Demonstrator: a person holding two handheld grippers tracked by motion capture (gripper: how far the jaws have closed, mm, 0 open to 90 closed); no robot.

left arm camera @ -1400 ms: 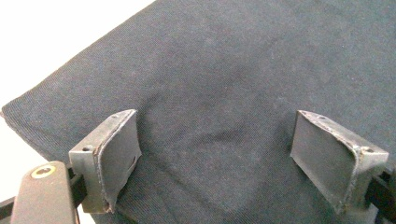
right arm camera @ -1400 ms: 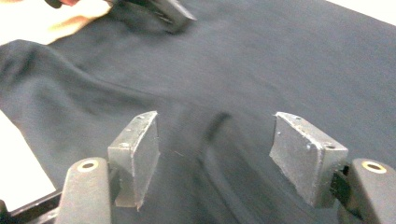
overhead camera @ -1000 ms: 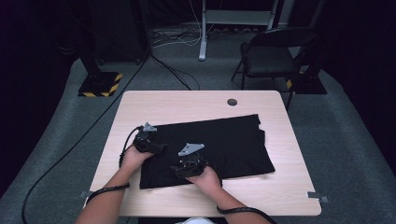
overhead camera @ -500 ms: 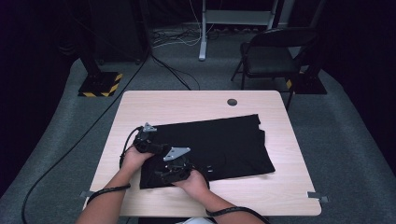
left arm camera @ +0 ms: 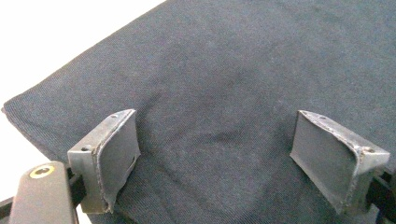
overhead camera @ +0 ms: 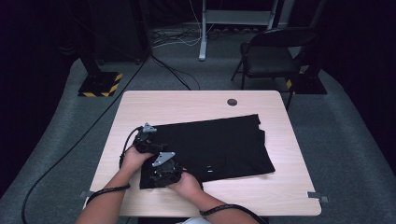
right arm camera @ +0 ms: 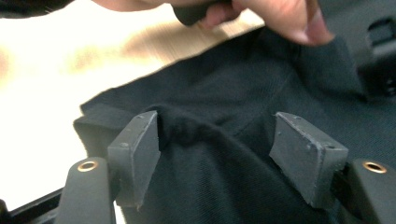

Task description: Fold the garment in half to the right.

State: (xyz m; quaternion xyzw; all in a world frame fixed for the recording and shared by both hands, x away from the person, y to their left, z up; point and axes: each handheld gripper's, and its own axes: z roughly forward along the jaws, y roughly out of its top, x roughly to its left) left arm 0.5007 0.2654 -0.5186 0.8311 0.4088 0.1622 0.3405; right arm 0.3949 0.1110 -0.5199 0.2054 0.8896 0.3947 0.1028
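A black garment [overhead camera: 219, 140] lies flat and folded on the light wooden table [overhead camera: 187, 105]. My left gripper [overhead camera: 148, 139] rests at the garment's left edge. Its jaws [left arm camera: 215, 116] are spread wide over smooth fabric [left arm camera: 243, 70] and grip nothing. My right gripper [overhead camera: 159, 171] sits just below it, near the garment's front left corner. Its jaws [right arm camera: 215, 119] are apart, and a raised hump of black cloth [right arm camera: 187, 128] between them touches the left pad [right arm camera: 140, 154]. The hand that holds the left gripper [right arm camera: 280, 14] shows close beyond.
A round cable hole [overhead camera: 232, 101] sits in the table's far side. Behind the table are a dark chair [overhead camera: 275, 51], a post with a yellow-and-black base [overhead camera: 100, 84] and cables on the floor. Tape marks [overhead camera: 317, 197] lie at the table's front corners.
My right gripper has slid left across the garment toward its front left corner and now sits next to the left gripper. The left gripper and the garment have stayed put.
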